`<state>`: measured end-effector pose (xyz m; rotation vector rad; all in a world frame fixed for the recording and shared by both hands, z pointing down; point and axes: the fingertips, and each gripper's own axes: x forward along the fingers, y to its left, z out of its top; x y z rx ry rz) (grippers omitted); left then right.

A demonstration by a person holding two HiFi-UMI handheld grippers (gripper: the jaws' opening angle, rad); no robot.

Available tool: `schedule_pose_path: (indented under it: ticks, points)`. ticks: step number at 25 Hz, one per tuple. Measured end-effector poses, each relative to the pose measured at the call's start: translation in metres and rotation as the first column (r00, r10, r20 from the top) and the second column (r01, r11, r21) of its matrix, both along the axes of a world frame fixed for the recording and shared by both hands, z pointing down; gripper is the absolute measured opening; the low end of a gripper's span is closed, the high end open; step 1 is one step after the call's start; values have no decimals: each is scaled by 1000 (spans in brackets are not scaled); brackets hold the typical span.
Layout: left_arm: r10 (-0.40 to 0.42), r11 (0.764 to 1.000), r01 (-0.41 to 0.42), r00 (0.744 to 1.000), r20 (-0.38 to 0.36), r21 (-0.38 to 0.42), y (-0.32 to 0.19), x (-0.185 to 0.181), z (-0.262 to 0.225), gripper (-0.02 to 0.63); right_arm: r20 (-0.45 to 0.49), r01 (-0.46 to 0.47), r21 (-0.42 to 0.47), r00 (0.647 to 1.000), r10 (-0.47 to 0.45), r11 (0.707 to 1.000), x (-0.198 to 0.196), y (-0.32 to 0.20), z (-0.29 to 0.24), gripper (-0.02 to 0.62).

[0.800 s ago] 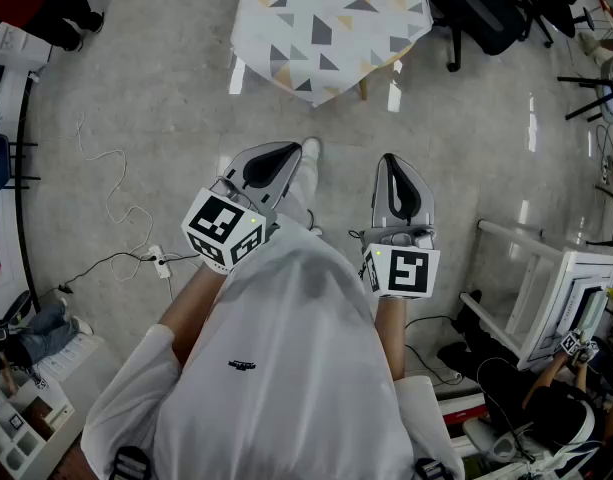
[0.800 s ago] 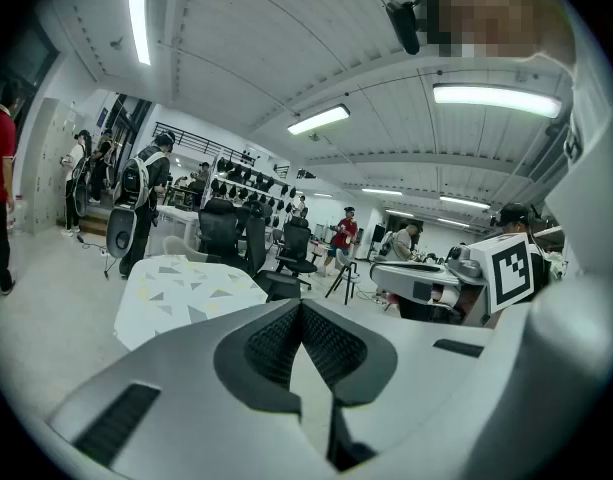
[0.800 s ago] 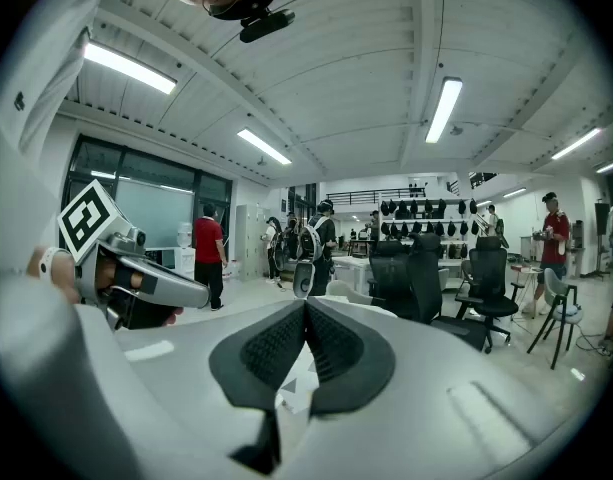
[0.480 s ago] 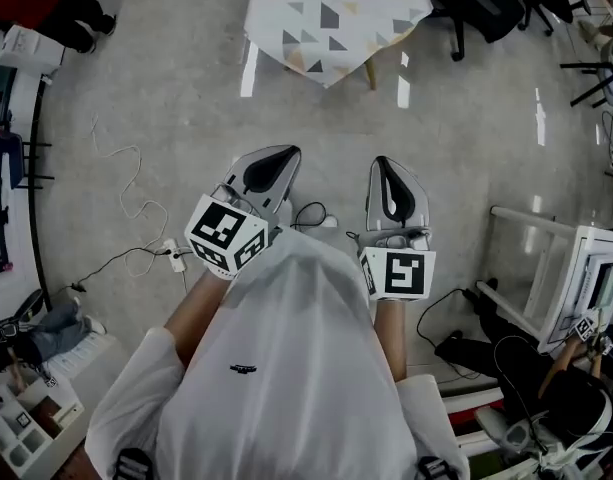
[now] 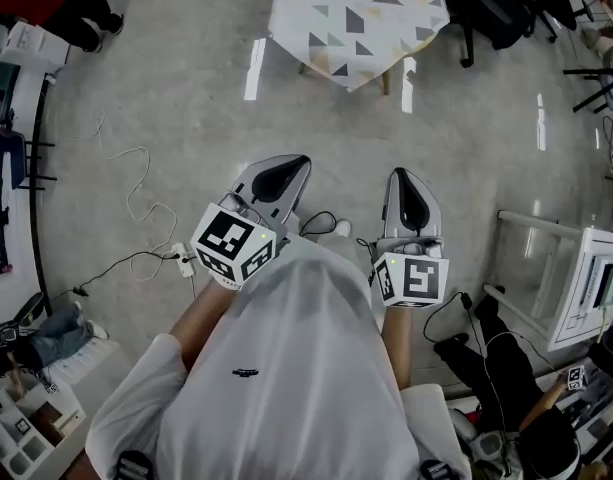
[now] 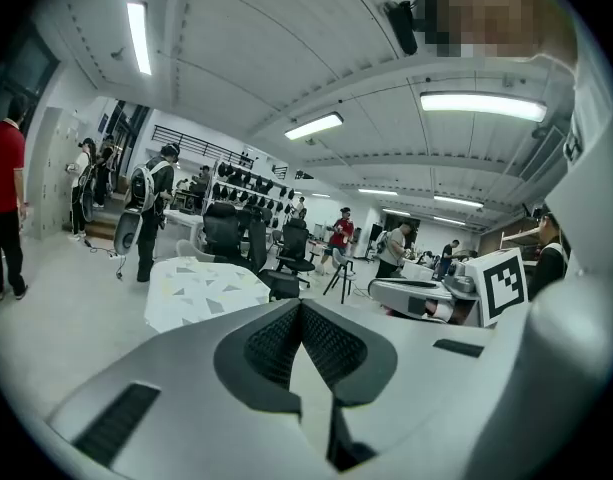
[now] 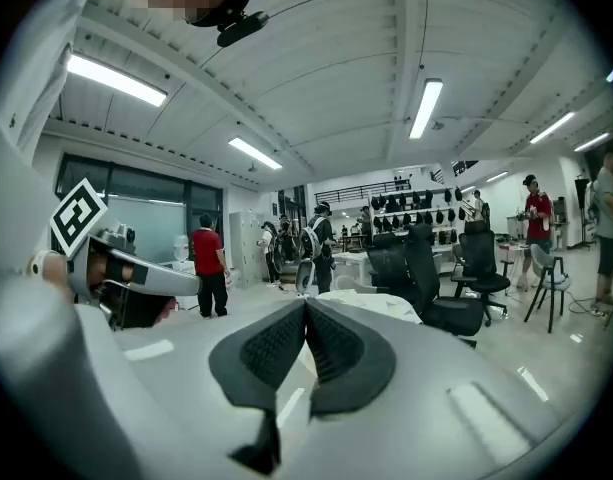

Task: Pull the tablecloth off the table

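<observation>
Left tool [image 5: 274, 176] and right tool [image 5: 410, 193] are both clenched, jaws pressed together on nothing, held close in front of the person above the floor [image 5: 186, 118]. The triangle-patterned tablecloth [image 5: 358, 16] lies draped over its tabletop well ahead, untouched.

**Layout Around the Table**

I saw the tablecloth [image 5: 358, 18] lying on the table [image 5: 385, 80], far ahead of me. An office chair [image 5: 491, 13] stood just right of the table, and a person [image 5: 56, 8] well to its left. Nearer me than the table, a cable [image 5: 136, 203] trailed leftward and a rack [image 5: 546, 268] stood rightward. My left gripper [image 5: 289, 161] and right gripper [image 5: 404, 174] sat side by side, well short of the table.
</observation>
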<state>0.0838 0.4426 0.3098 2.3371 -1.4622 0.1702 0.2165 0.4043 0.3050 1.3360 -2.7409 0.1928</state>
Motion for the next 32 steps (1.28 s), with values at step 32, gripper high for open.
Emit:
schedule_pose_path:
  ticks: [32]
  points:
    - [104, 995, -103, 991, -90, 9, -164, -200, 7, 6, 2, -93, -45, 996, 93, 995, -203, -161, 20, 14]
